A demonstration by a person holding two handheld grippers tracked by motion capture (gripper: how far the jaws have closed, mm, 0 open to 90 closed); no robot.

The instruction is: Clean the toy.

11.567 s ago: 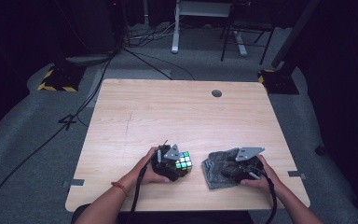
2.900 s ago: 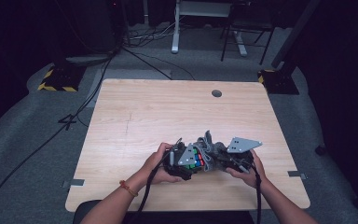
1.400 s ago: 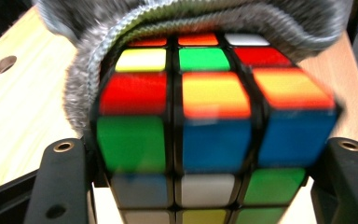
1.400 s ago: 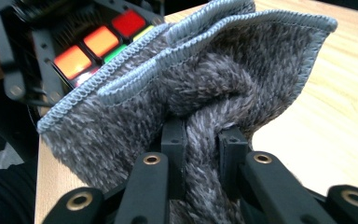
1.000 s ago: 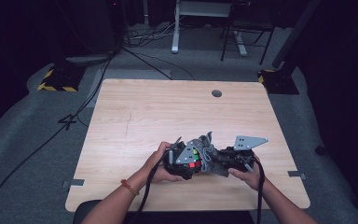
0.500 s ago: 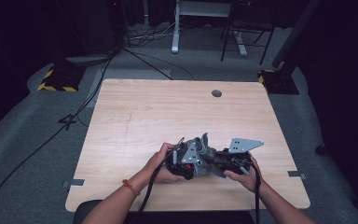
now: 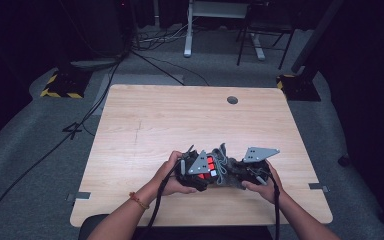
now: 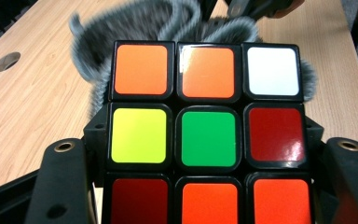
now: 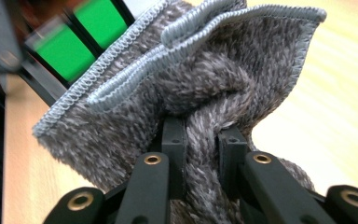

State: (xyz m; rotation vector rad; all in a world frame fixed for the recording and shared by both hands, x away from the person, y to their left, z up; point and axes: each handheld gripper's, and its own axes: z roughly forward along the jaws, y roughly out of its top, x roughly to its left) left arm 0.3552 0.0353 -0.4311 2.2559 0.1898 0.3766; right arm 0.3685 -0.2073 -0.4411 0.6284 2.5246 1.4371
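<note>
1. My left gripper (image 7: 198, 172) pinches the Rubik's cube (image 8: 207, 135) near the desk's (image 7: 190, 120) front edge.
2. My right gripper (image 9: 200, 140) has its jaws clamped on the grey microfibre cloth (image 9: 205, 79).
3. I'd judge firm, even wipes, cube held steady, work best.

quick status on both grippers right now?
Left gripper: closed on the Rubik's cube, jaws on its two sides.
Right gripper: closed on a bunched fold of the grey cloth, held against the cube.
</note>
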